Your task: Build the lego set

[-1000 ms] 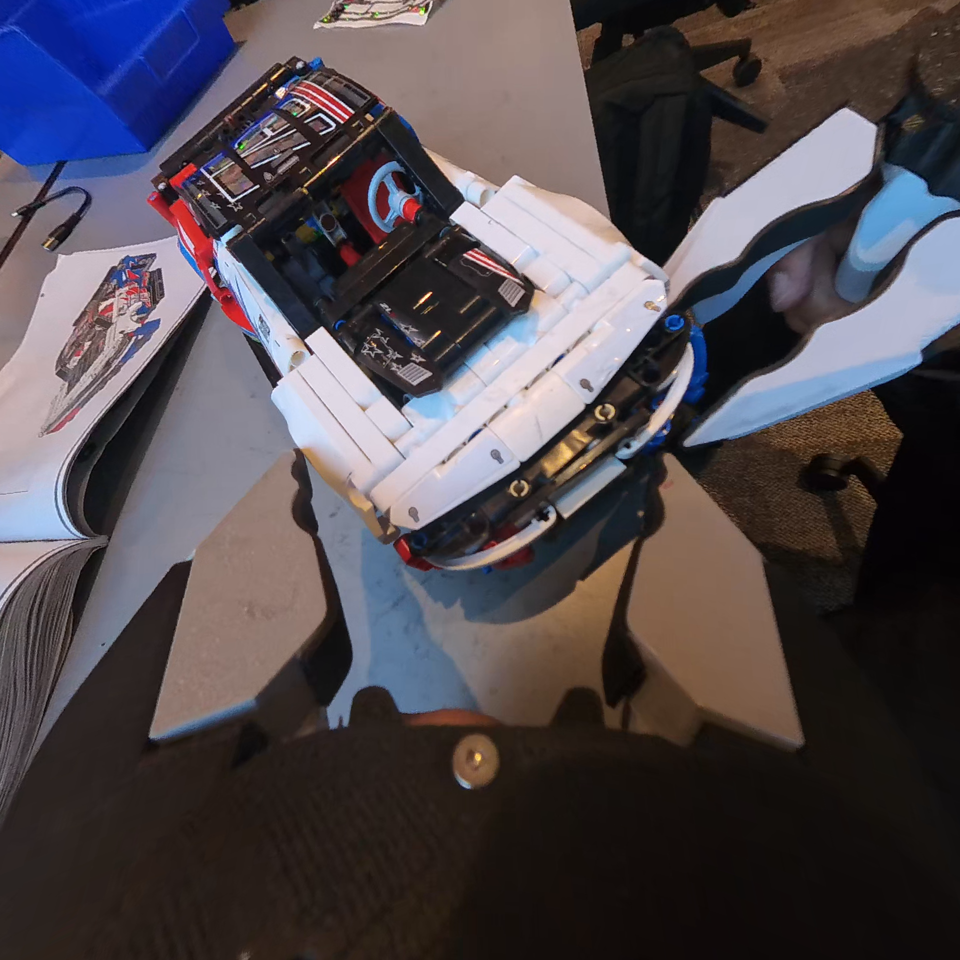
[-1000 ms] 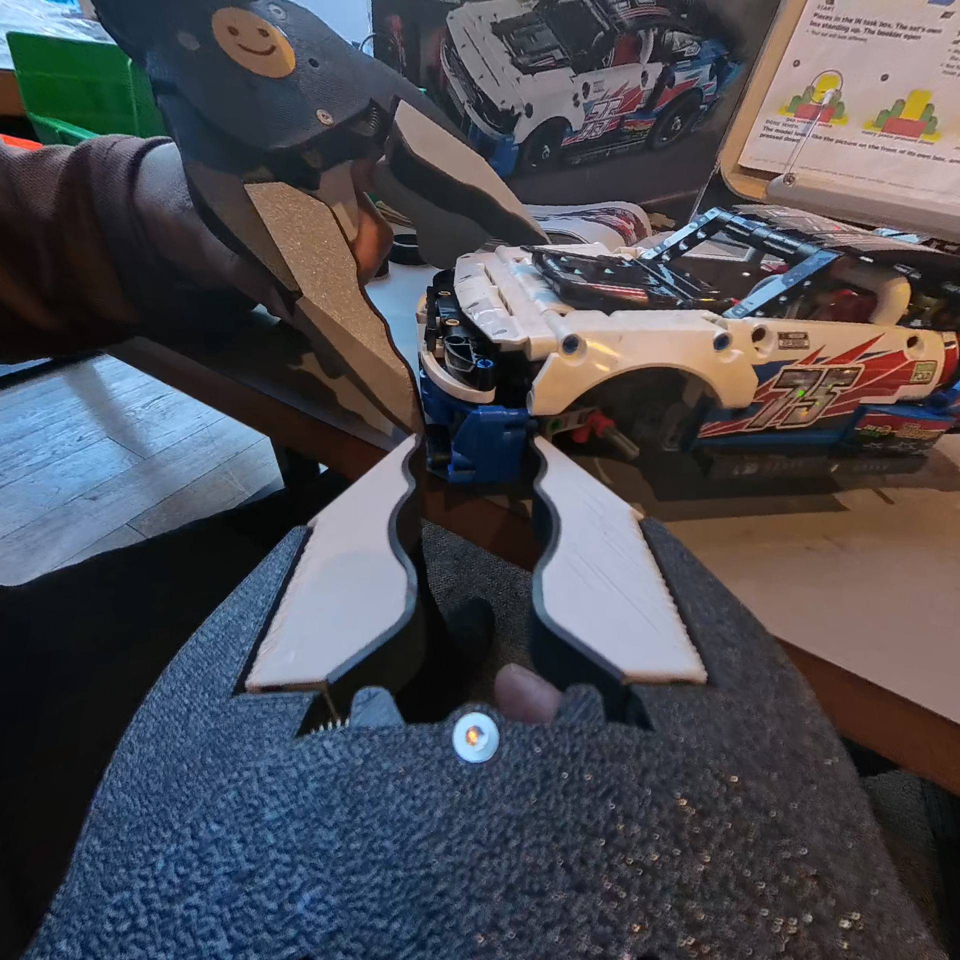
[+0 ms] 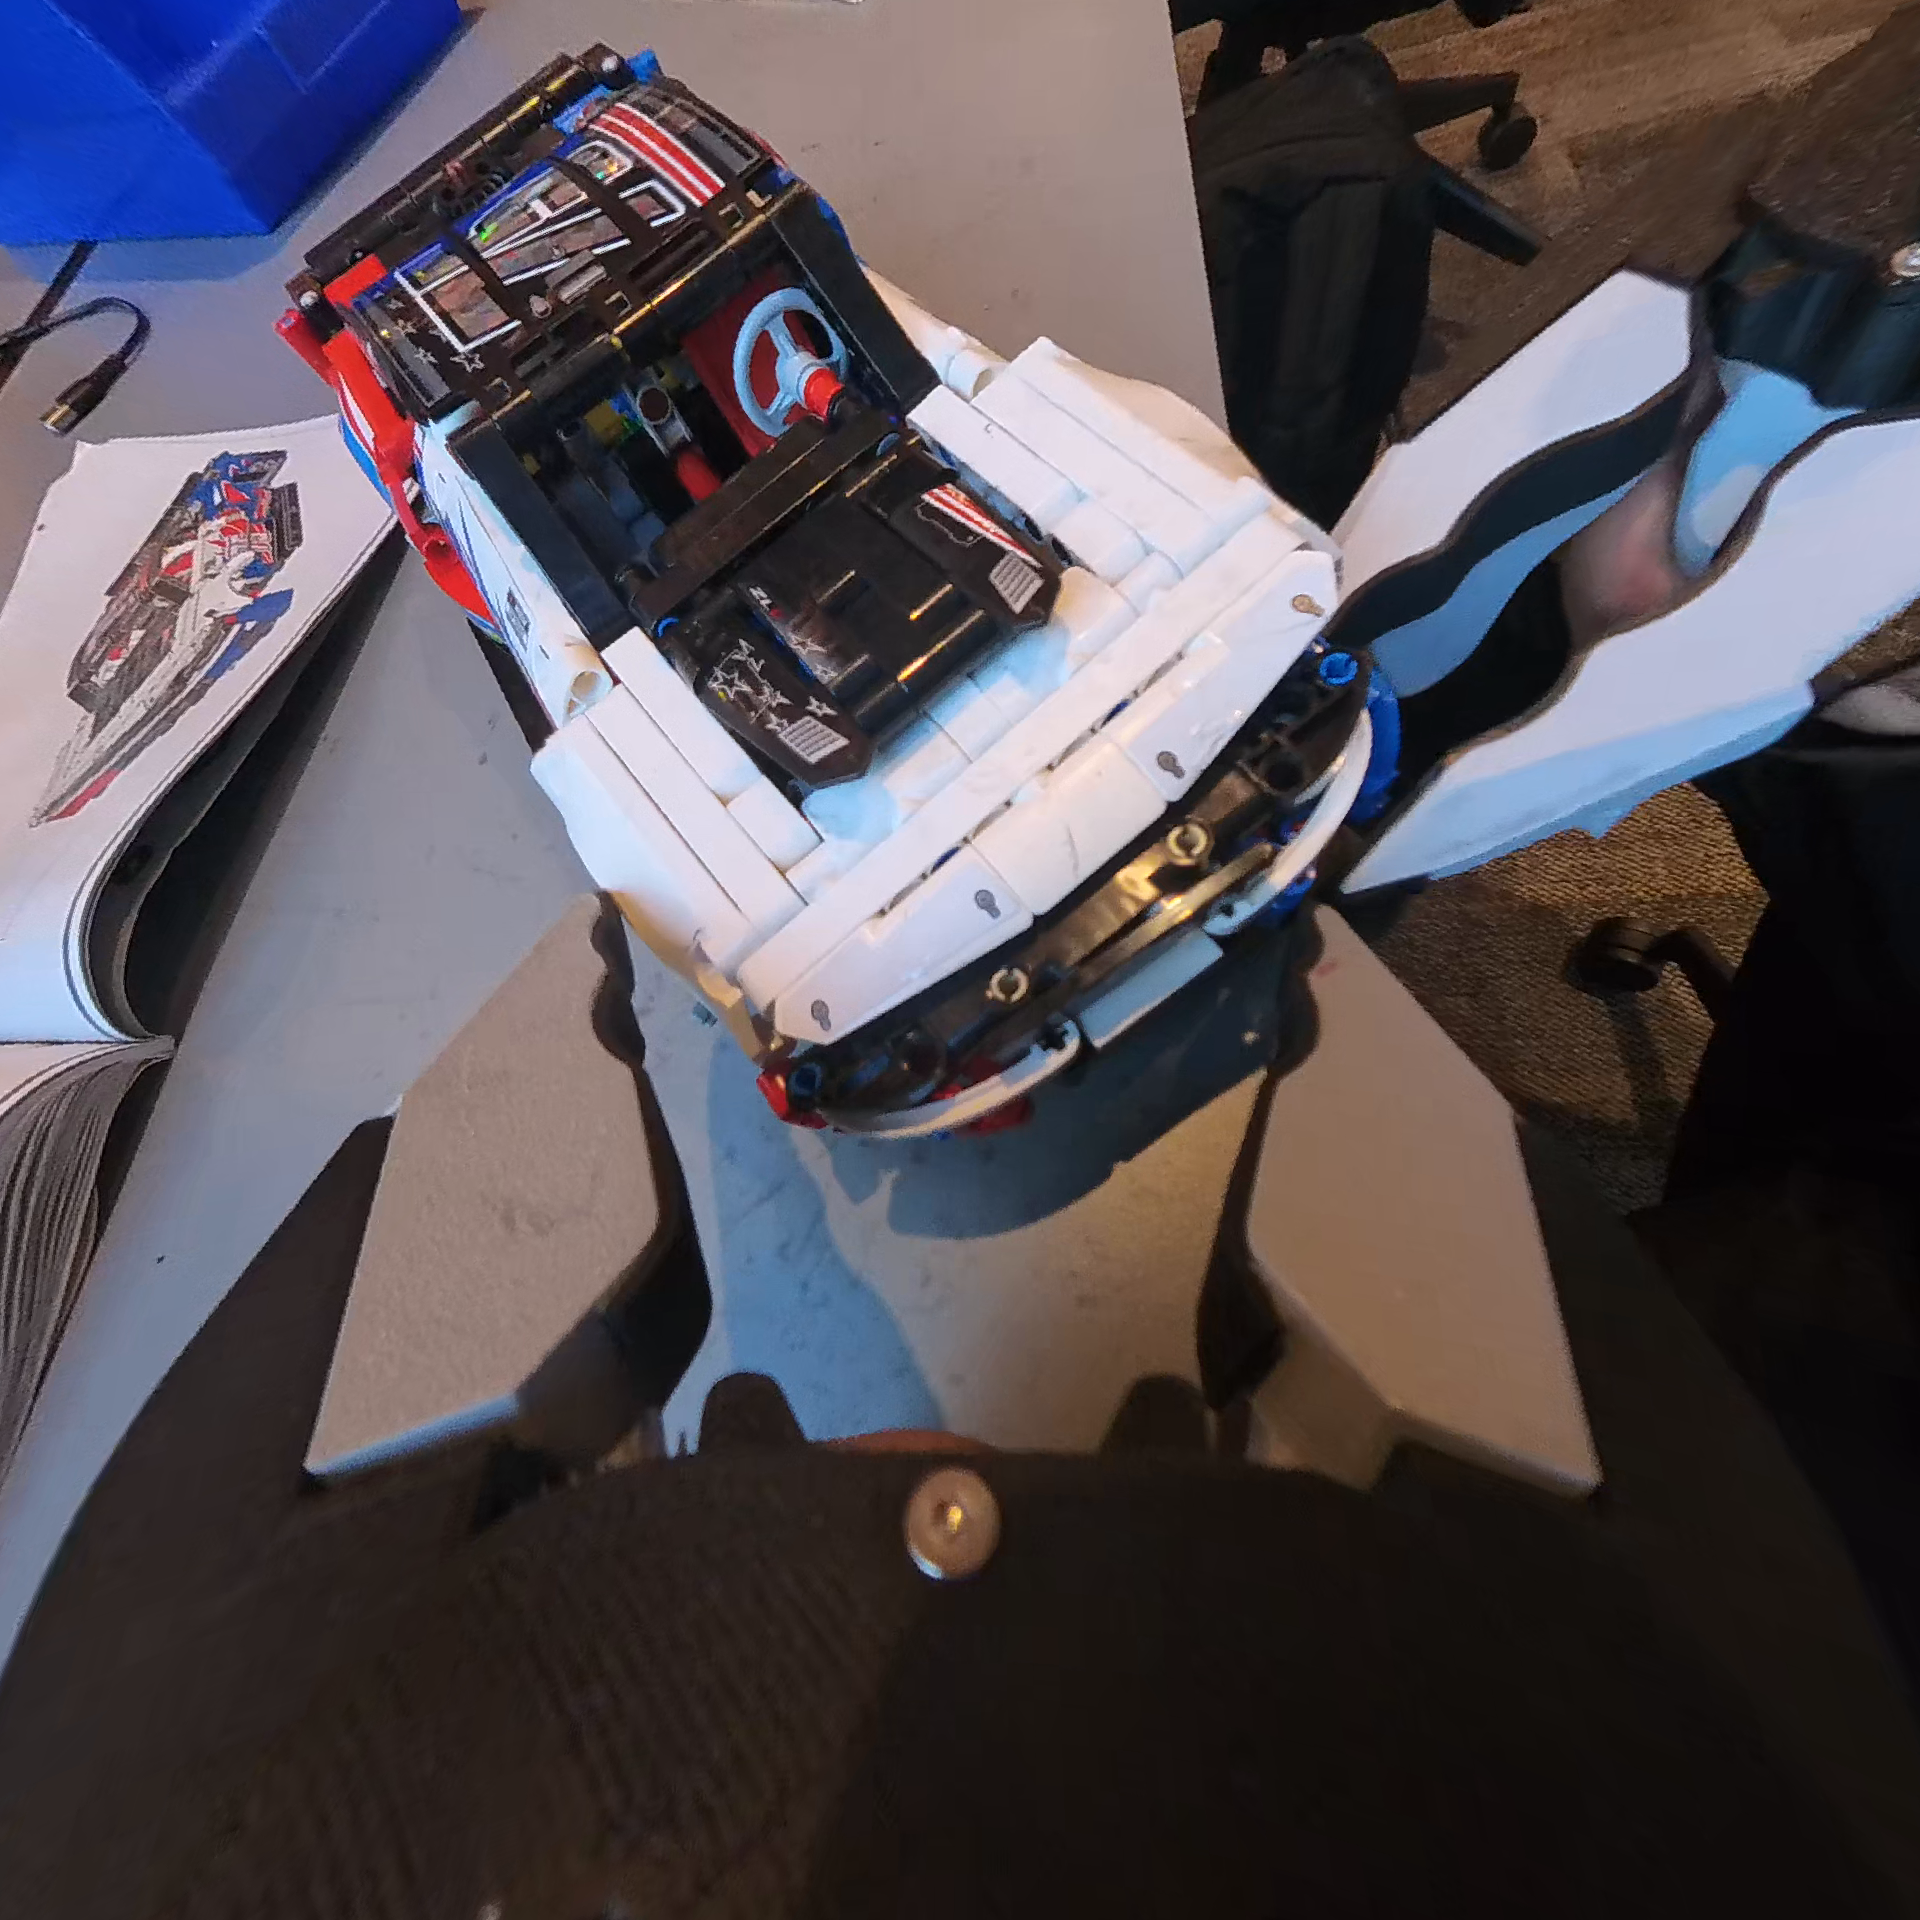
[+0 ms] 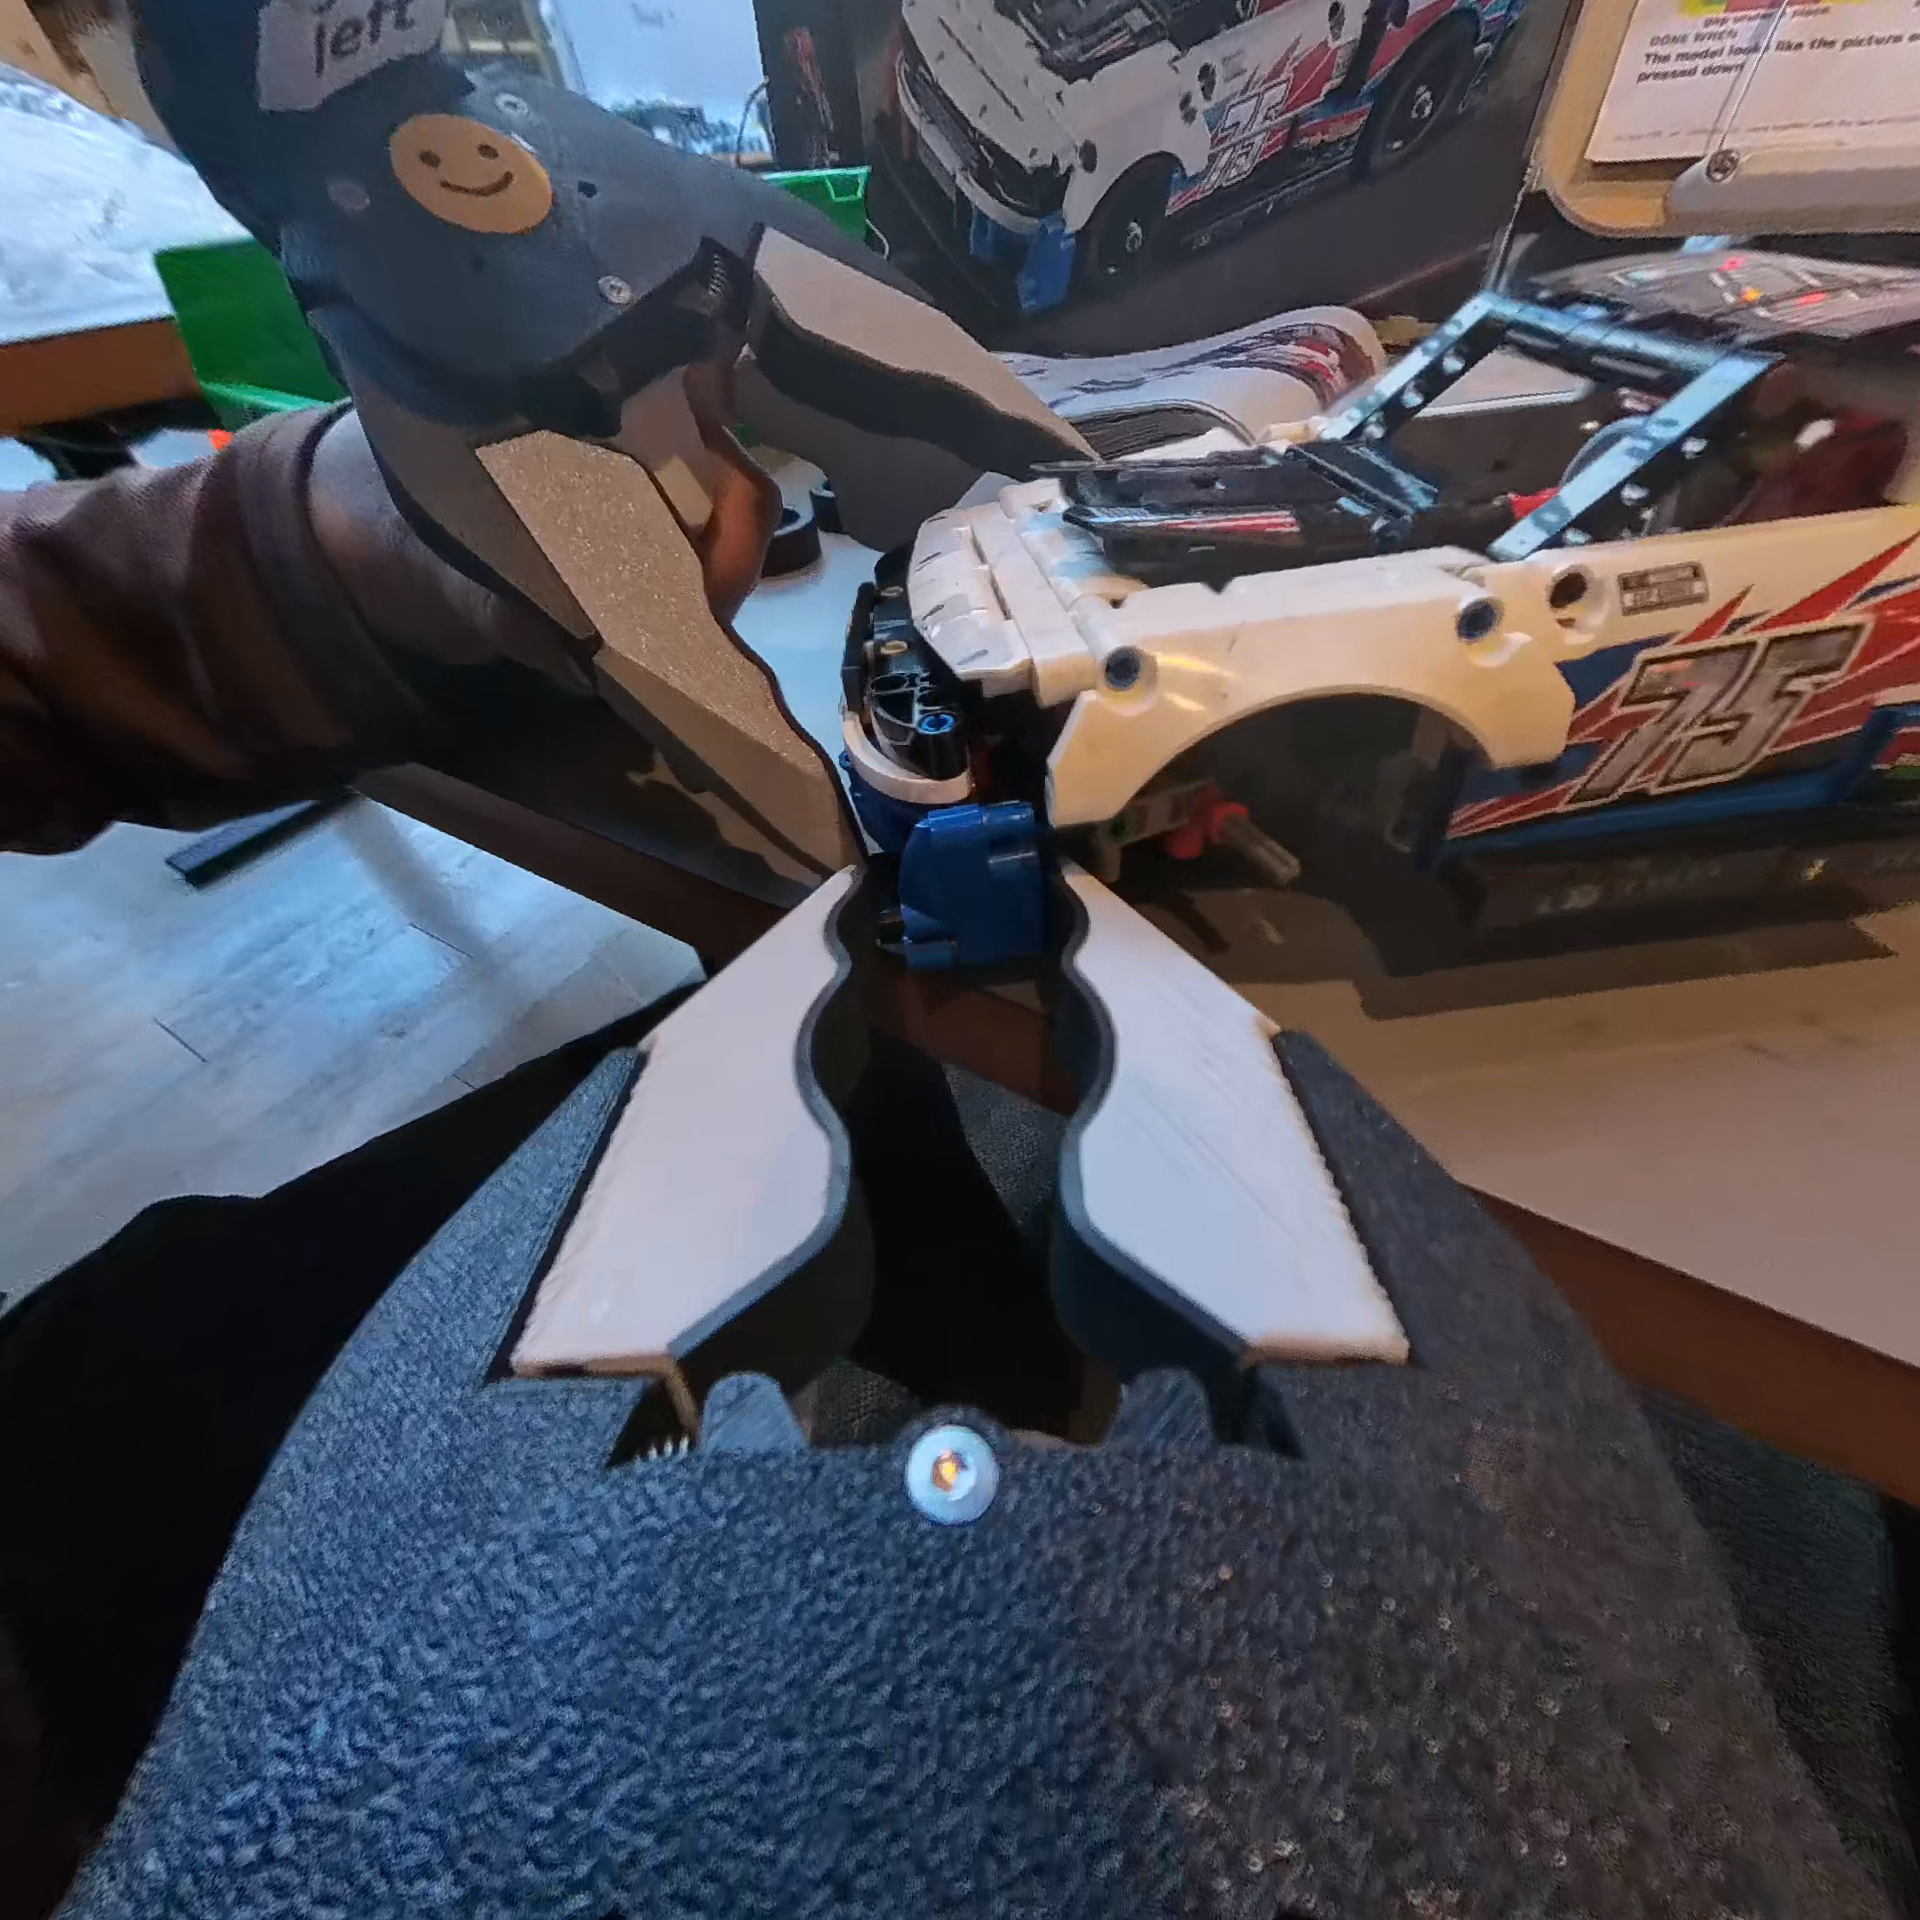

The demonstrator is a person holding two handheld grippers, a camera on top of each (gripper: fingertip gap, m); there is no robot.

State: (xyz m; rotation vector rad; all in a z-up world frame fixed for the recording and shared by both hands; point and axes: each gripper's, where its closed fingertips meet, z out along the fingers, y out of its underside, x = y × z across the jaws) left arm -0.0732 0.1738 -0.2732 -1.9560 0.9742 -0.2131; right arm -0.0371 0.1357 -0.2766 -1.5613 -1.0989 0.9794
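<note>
Overhanging the table (image 3: 1039,208) edge nose-first, the lego car (image 3: 831,644) is straddled by the spread left gripper (image 3: 940,997); the right gripper (image 4: 961,904) is clamped on its blue bumper piece (image 4: 977,878).

Left claw (image 3: 951,935) gapes wide; right claw (image 4: 961,894) narrower.

From my seat I see a grey table (image 3: 1039,156) with a dark wooden edge (image 4: 1714,1340). Beyond it lies brown carpet (image 3: 1538,914), with a black office chair (image 3: 1340,239) on castors just beside the table. On the other side the floor (image 4: 260,997) is pale wood planking, lit by cool daylight. A blue bin (image 3: 197,94) sits at the table's far corner, and green crates (image 4: 239,312) stand farther back.
</note>
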